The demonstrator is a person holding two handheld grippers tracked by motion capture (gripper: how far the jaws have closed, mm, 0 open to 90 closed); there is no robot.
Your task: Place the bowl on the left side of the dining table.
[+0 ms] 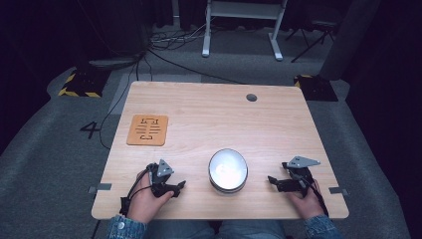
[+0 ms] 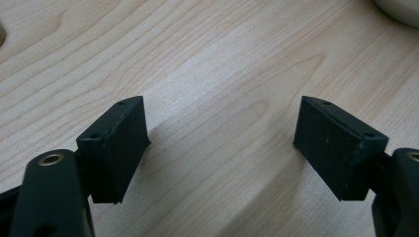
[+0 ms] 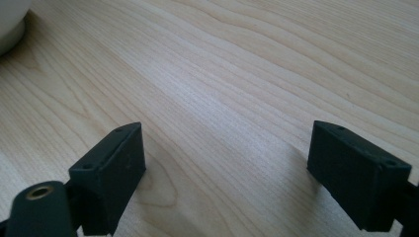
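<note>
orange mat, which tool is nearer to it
Left. The left tool sits just below the orange mat, on the bowl's left; the right tool is across the table past the bowl.

The counter [image 1: 214,119] is pale wood with a clear flowing grain, smooth and faintly sheeny where light falls on it. The bowl [image 1: 228,169] on it looks like polished metal, glossy and bright inside, with a pale smooth outer wall. The mat [image 1: 147,130] is a flat orange-brown sheet, matt, perhaps cork or thin wood, with cut slots. The left gripper [image 1: 178,188] and right gripper [image 1: 271,181] are matt black plastic; their jaws are dull and slightly speckled, with brass-coloured rivets. Denim sleeves [image 1: 122,228] look rough, and the floor [image 1: 59,164] is grey carpet
</note>
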